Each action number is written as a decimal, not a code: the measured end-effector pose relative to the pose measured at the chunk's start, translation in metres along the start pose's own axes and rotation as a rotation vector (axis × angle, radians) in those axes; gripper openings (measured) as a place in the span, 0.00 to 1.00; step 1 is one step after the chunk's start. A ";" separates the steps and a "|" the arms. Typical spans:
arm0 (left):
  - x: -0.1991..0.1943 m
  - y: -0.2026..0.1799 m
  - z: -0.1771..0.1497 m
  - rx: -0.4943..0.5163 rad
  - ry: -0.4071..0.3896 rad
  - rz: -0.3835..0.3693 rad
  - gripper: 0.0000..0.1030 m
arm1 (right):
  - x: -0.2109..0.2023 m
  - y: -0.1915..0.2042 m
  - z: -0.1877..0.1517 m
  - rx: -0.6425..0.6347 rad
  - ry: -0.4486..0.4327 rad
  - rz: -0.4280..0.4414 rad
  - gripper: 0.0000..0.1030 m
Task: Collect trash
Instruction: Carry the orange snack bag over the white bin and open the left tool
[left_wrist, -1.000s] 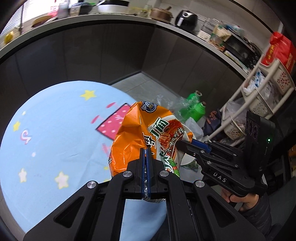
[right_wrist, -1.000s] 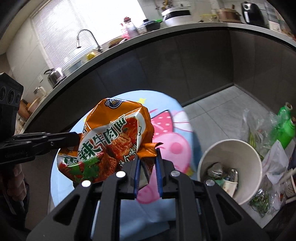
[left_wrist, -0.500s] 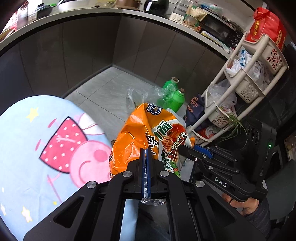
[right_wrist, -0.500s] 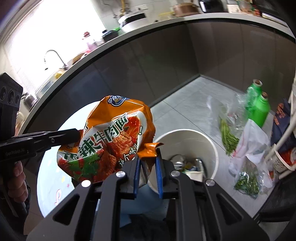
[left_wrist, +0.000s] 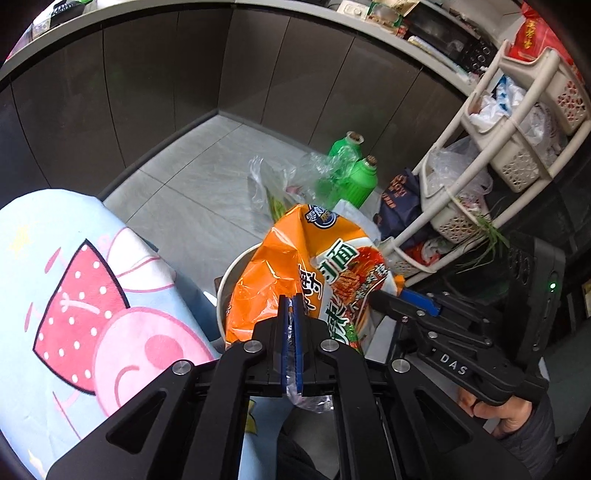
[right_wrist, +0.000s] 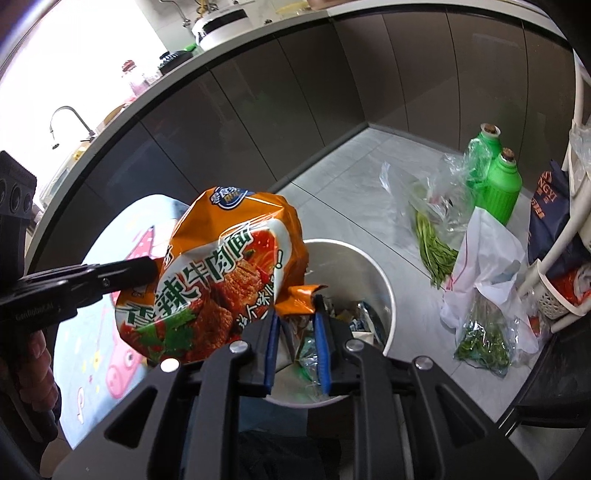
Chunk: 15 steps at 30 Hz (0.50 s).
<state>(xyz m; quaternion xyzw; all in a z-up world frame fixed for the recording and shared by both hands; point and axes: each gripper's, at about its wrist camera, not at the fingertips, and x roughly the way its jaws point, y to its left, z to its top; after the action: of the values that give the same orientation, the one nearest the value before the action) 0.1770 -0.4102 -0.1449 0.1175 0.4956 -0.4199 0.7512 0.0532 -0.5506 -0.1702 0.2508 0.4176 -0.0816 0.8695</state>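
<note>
An orange instant-noodle wrapper (left_wrist: 295, 266) hangs above a white trash bin (right_wrist: 369, 266) that holds several scraps. My left gripper (left_wrist: 291, 306) is shut on the wrapper's edge. In the right wrist view the wrapper (right_wrist: 221, 273) is to the left, with the left gripper (right_wrist: 147, 267) clamped on its left side. My right gripper (right_wrist: 295, 314) has its jaws parted; the wrapper's torn orange corner lies between them, touching neither blue pad clearly. The bin's rim (left_wrist: 229, 269) shows behind the wrapper in the left wrist view.
A round table with a blue cartoon cloth (left_wrist: 74, 295) is to the left of the bin. On the floor are two green bottles (right_wrist: 506, 184), plastic bags with greens (right_wrist: 436, 243) and a white bag (right_wrist: 487, 251). A beige basket rack (left_wrist: 517, 147) stands to the right.
Both grippers carried the wrapper from over the table to above the bin. The right gripper's jaws have spread wider, loosening from the wrapper's corner.
</note>
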 end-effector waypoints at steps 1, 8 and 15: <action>0.004 0.001 0.000 -0.002 -0.004 0.017 0.12 | 0.004 -0.002 0.000 0.001 0.001 -0.004 0.21; -0.002 0.017 0.002 -0.055 -0.065 0.084 0.58 | 0.031 -0.011 -0.009 -0.043 0.044 -0.106 0.73; -0.021 0.030 0.000 -0.127 -0.143 0.139 0.85 | 0.028 -0.005 -0.019 -0.076 0.033 -0.105 0.97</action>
<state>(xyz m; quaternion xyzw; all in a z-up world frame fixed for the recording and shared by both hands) 0.1957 -0.3810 -0.1344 0.0734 0.4569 -0.3421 0.8178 0.0567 -0.5432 -0.2032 0.1964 0.4473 -0.1071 0.8660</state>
